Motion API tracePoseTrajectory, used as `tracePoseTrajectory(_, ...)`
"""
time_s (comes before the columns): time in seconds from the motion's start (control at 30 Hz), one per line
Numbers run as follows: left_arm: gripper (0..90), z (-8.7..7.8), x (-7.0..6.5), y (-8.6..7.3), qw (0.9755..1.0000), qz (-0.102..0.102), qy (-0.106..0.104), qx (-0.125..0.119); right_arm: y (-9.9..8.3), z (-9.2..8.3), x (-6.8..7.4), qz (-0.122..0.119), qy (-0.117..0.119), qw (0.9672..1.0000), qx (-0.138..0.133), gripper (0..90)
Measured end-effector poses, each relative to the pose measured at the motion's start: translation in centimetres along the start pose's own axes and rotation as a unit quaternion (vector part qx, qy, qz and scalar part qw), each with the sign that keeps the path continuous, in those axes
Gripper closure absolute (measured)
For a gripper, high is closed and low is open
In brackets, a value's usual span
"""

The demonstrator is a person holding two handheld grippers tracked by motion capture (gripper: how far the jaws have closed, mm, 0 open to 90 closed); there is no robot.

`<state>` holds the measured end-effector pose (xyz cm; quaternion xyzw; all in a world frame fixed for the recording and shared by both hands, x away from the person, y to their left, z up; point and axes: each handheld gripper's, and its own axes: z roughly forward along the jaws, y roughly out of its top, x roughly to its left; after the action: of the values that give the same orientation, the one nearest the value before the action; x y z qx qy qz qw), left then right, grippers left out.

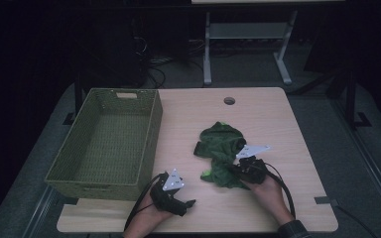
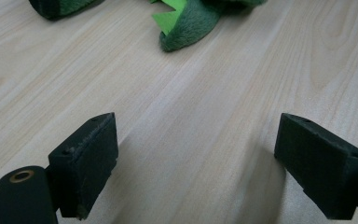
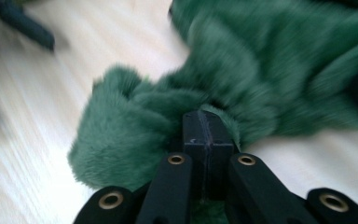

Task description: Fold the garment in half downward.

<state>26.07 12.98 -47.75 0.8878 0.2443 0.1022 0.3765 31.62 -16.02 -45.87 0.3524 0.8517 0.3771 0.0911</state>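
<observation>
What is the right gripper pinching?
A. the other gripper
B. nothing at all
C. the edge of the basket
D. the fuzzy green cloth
D: in the right gripper view the right gripper has its jaws pressed together on a fold of the fuzzy green cloth, which lies on the table, apart from the basket.

The left gripper (image 1: 191, 203) is a matte black handheld tool topped by a grey three-cornered plate, with a black cable looping from its body. Its jaws end in thick, blocky black pads (image 2: 86, 161) with small holes in their upper faces. The right gripper (image 1: 234, 167) is built alike, with the same grey plate and black cable; its black link arms carry brass-ringed pivot holes. A dark plaid sleeve cuff (image 1: 293, 230) shows at the right wrist.
</observation>
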Motion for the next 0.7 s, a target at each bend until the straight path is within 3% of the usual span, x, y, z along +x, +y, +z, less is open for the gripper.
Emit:
tracePoseTrajectory(0.13, 12.9, 0.0, 0.0, 0.0, 1.0000, 0.000, 0.000, 0.000, -0.1, 0.8, 0.5, -0.010, -0.004, 0.9998, 0.016, 90.0)
tracePoseTrajectory(0.33, 12.9, 0.0, 0.0, 0.0, 1.0000, 0.000, 0.000, 0.000, -0.2, 0.7, 0.3, -0.007, 0.000, 0.9999, 0.013, 89.9)
tracePoseTrajectory(0.43, 12.9, 0.0, 0.0, 0.0, 1.0000, 0.002, 0.001, 0.000, 0.1, -0.2, 0.2, -0.008, -0.002, 1.0000, -0.004, 84.1)
tracePoseTrajectory(0.5, 12.9, 0.0, 0.0, 0.0, 1.0000, 0.002, 0.002, 0.000, 0.4, -1.5, 0.0, -0.002, 0.001, 0.9996, -0.029, 81.1)
tracePoseTrajectory(0.7, 12.9, 0.0, 0.0, 0.0, 1.0000, 0.001, 0.001, 0.000, 0.2, -3.3, -0.9, -0.002, -0.009, 0.9989, -0.047, 75.6)
